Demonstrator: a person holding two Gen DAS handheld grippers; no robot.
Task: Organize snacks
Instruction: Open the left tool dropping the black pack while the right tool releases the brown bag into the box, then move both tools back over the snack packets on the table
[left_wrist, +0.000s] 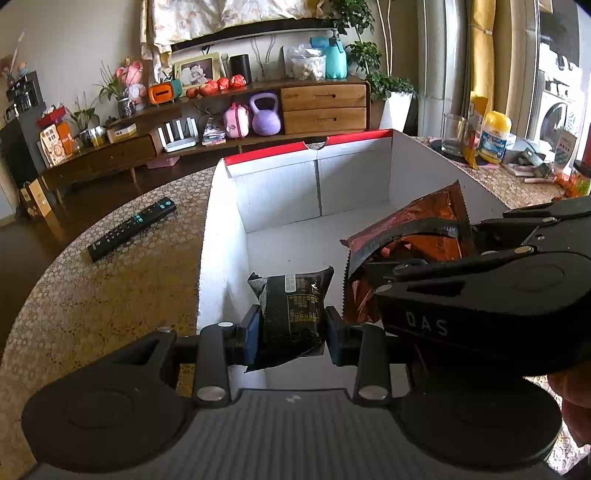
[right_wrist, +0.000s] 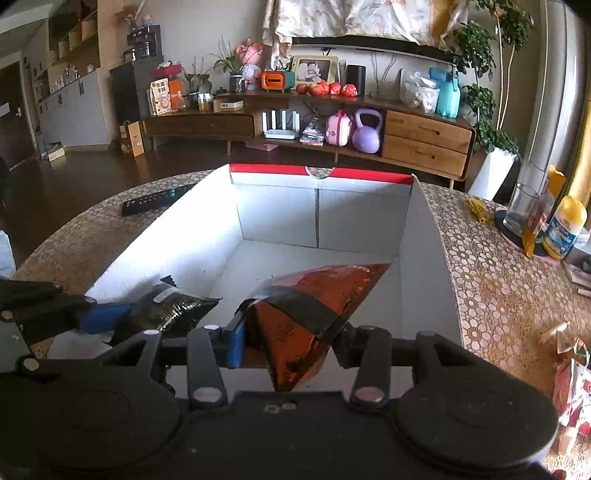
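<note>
The left gripper (left_wrist: 291, 332) pinches a black snack packet (left_wrist: 291, 314) between its 2 blue pads, the packet standing upright over the near end of the white cardboard box (left_wrist: 221, 251). Just to its right, the right gripper (right_wrist: 288, 347) is clamped on an orange-brown snack bag (right_wrist: 314, 314), which tilts forward and away from the fingers into the box, a black strip running across it. Both packets hang inside the box walls, above its floor, close beside each other; whether they touch cannot be told. Beyond both grippers, the box's far rim shows a red edge (left_wrist: 310, 149). To the left of the left gripper, a black remote control (left_wrist: 133, 229) lies on the patterned table (left_wrist: 92, 295).
</note>
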